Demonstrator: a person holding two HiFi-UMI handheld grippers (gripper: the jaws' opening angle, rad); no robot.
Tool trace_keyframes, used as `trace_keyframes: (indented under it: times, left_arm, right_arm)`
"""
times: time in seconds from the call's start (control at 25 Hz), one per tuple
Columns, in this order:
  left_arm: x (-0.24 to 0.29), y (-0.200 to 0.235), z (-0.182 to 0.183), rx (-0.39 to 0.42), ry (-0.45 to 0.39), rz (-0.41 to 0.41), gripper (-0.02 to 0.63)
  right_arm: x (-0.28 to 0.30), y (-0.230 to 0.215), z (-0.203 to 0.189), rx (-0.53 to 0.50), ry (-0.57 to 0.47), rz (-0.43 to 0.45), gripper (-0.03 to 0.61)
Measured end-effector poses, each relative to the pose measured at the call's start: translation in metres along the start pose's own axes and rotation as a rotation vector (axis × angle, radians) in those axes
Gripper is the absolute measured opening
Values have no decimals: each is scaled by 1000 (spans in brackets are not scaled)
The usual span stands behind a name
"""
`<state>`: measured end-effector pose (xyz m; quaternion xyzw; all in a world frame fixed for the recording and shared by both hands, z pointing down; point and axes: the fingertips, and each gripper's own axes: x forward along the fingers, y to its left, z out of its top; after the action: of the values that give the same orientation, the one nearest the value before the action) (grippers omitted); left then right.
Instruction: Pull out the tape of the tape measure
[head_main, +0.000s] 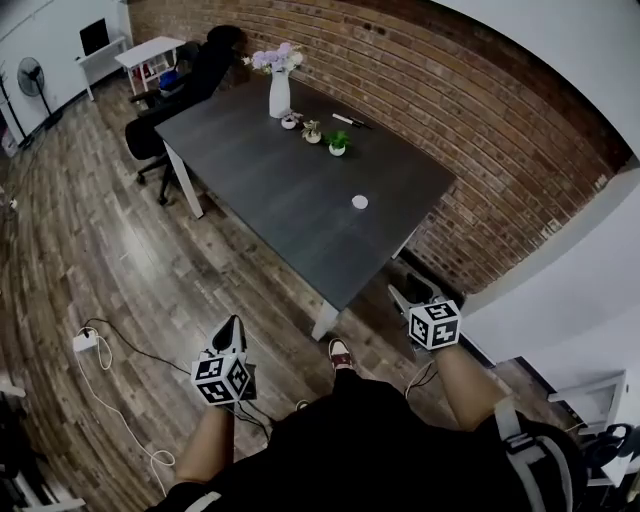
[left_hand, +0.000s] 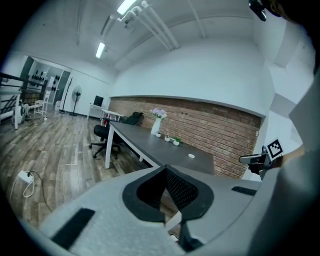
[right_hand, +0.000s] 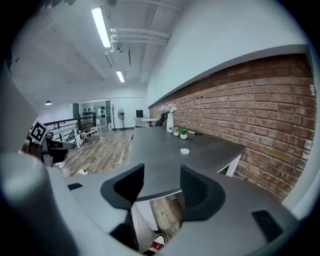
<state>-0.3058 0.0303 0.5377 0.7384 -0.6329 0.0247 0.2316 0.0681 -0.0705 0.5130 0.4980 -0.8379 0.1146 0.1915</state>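
Observation:
A small round white tape measure (head_main: 360, 202) lies on the dark table (head_main: 290, 200) near its right end; it also shows as a white disc (left_hand: 191, 156) in the left gripper view and as the same disc (right_hand: 185, 151) in the right gripper view. Both grippers hang over the floor in front of the table's near end, well short of the tape measure. My left gripper (head_main: 235, 325) is shut with nothing in it, its pads meeting (left_hand: 165, 170). My right gripper (head_main: 405, 290) stands open and holds nothing, with a clear gap between the pads (right_hand: 162, 172).
A white vase of flowers (head_main: 280, 90), small potted plants (head_main: 337, 146) and a dark pen-like thing (head_main: 347, 120) stand at the table's far end. A black office chair (head_main: 150, 130) sits at its left. A power strip (head_main: 83, 342) with cable lies on the wooden floor. A brick wall (head_main: 480, 150) runs along the right.

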Motion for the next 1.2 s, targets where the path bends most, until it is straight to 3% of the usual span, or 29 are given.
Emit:
trace_keyframes:
  times: [0.28, 0.44, 0.6, 0.96, 1.2]
  left_arm:
    - [51, -10, 32, 80, -12, 16, 8]
    - [97, -38, 37, 126, 79, -18, 8]
    - [144, -71, 52, 175, 122, -43, 8]
    - [180, -100, 16, 199, 290, -5, 9]
    - [195, -90, 14, 185, 320, 12, 9]
  right_arm:
    - [92, -47, -5, 50, 88, 83, 243]
    - [163, -80, -5, 30, 160, 87, 282]
    - [235, -100, 10, -34, 231, 149, 296]
    - [330, -120, 10, -207, 364, 256, 296]
    - [351, -120, 10, -255, 411, 379, 289]
